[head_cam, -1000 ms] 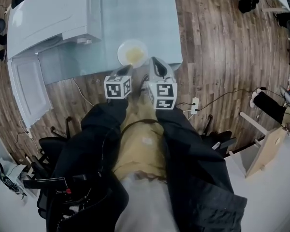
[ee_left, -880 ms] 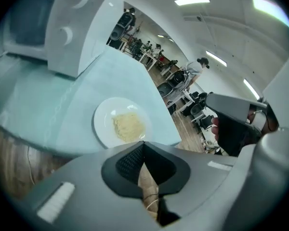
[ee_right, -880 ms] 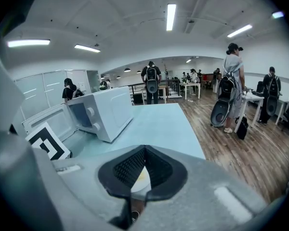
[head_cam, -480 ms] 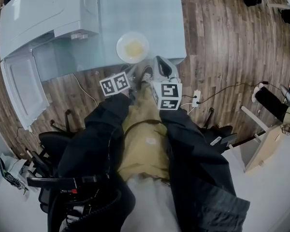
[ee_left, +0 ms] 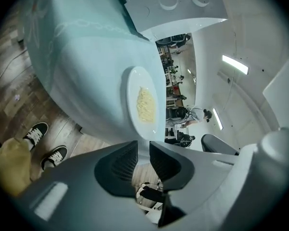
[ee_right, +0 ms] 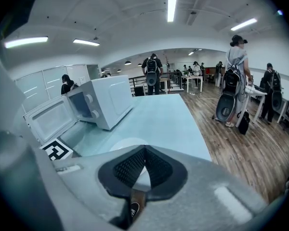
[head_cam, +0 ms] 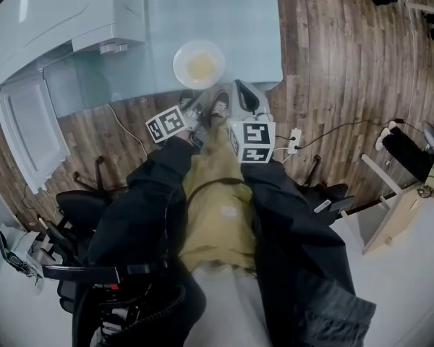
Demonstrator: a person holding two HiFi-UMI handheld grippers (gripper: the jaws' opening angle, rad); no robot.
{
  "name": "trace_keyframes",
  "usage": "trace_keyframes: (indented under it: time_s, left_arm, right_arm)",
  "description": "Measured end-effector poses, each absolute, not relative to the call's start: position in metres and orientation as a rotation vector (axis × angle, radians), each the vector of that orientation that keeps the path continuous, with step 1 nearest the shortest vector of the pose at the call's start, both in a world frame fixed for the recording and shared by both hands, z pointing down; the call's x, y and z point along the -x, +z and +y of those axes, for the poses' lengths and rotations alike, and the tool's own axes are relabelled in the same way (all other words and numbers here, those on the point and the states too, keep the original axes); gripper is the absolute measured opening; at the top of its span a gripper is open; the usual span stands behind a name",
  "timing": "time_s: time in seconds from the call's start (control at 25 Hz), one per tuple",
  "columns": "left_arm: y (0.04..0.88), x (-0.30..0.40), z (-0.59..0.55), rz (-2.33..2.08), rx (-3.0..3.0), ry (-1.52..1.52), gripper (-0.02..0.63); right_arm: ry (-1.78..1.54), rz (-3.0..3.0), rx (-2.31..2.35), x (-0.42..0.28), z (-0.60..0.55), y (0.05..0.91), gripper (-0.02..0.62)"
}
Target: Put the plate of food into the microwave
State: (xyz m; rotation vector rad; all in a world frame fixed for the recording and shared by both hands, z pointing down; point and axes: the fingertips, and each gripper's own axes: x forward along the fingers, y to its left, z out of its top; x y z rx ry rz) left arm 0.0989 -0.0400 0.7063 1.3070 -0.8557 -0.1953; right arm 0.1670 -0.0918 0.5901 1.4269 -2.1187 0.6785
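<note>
A white plate (head_cam: 199,63) with a small heap of pale yellow food sits near the front edge of the light blue table (head_cam: 239,27). The white microwave (head_cam: 58,20) stands at the table's left, its door (head_cam: 29,129) swung open. Both grippers hang in front of the table edge, short of the plate. My left gripper (head_cam: 194,114) is rolled sideways; its jaws have just been opening and stand slightly apart with nothing between them (ee_left: 143,155). The plate (ee_left: 144,105) lies just beyond them. My right gripper (head_cam: 240,91) is shut and empty (ee_right: 144,150); the plate (ee_right: 123,146) lies partly hidden behind it.
The person's shoes (head_cam: 218,107) stand on the wood floor under the table edge. A power strip (head_cam: 293,142) and cables lie to the right, and office chairs (head_cam: 79,208) stand at the lower left. Several people (ee_right: 236,76) stand far off in the room.
Both grippers have sunk away from the plate's near rim to below the table edge. The left gripper has rolled, its marker cube now tilted.
</note>
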Motion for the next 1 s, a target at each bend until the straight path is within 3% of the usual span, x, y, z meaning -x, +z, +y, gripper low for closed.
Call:
trace_keyframes:
  time_s: [0.44, 1.0]
  left_arm:
    - [0.706, -0.093, -0.057, -0.868, -1.263, -0.362, 0.077]
    - [0.7, -0.096, -0.064, -0.777, -1.226, -0.56, 0.031]
  right_arm:
    - [0.668, -2.109, -1.391, -0.173, -0.085, 0.596, -0.002]
    - [0.66, -2.099, -1.363, -0.176, -0.072, 0.604, -0.002]
